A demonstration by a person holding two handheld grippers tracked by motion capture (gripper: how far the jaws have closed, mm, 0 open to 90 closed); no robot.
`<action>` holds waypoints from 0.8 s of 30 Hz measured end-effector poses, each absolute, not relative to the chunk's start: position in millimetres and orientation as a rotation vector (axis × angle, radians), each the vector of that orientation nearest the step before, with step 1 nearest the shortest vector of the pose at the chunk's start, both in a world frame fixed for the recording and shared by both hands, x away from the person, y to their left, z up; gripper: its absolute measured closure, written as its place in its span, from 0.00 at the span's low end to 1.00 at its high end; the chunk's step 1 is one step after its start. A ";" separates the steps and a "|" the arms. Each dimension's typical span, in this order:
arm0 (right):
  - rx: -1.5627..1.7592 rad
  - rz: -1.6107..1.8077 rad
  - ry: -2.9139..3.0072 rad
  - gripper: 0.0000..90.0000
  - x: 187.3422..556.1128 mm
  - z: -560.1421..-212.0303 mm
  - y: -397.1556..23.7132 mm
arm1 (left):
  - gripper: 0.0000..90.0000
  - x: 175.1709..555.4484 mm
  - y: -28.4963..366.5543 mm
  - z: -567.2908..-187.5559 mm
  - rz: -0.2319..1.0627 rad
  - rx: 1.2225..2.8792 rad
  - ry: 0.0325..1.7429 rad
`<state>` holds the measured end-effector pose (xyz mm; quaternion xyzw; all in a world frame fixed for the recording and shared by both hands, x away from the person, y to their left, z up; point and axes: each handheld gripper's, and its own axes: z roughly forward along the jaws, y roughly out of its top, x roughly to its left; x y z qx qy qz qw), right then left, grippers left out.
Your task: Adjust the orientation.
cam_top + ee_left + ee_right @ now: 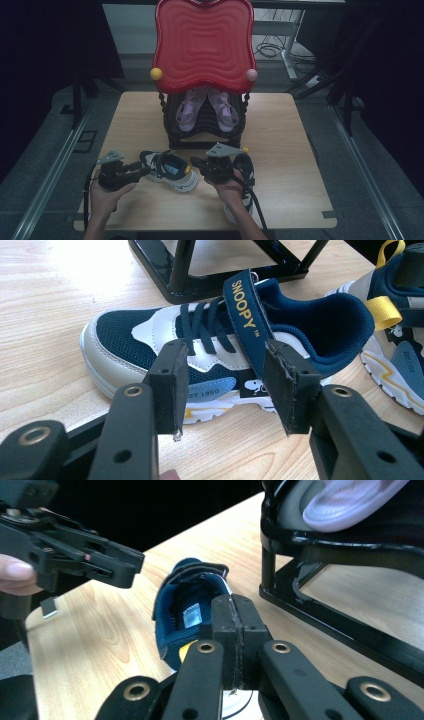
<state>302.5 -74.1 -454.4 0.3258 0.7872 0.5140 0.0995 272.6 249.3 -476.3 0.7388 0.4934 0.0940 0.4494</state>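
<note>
Finding 1. A navy mesh sneaker with white overlays and a navy strap lettered in yellow point(167, 170) lies on its sole on the pale wooden worktop point(290, 150), near the front edge and left of centre, just in front of the black shoe rack with the red moulded top point(204, 42). A pair of lilac shoes point(207, 107) sits on the rack's shelf. A second navy sneaker with a yellow heel loop point(243, 167) lies right of centre, near the front edge, partly under the right hand.

Finding 2. The left gripper point(225, 385) stands about half open. Its jaws hover at either side of the first sneaker's lettered strap point(245, 310); no pad is seen pressing on the shoe, and nothing is held.

Finding 3. The right gripper point(234, 630) is fully closed, pads together, and empty. It sits at the heel end of the first sneaker point(192, 612), beside the yellow heel loop point(188, 169).

Assessment. The step in hand appears to be taking hold of the first sneaker to shelve it.

Recommendation. The left jaws should settle over the tongue and strap, or the collar wall, before closing, since loose laces alone would probably let the shoe swing. The right gripper would have to open first to pinch the heel. Keep the sole level and clear of the rack's front bar.
</note>
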 end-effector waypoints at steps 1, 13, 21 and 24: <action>0.969 1.512 2.331 0.99 304.1 -455.7 -72.4 | 0.59 272.6 249.2 -476.4 0.232 1.828 1.220; 1.005 1.402 2.381 0.99 316.5 -467.5 -55.1 | 0.59 271.9 250.8 -475.7 0.236 1.821 1.218; 0.994 1.366 2.420 0.99 320.2 -473.3 -51.0 | 0.59 271.5 259.8 -473.5 0.242 1.786 1.234; 0.972 1.377 2.438 0.99 318.6 -472.9 -51.1 | 0.59 270.9 266.0 -472.1 0.235 1.758 1.242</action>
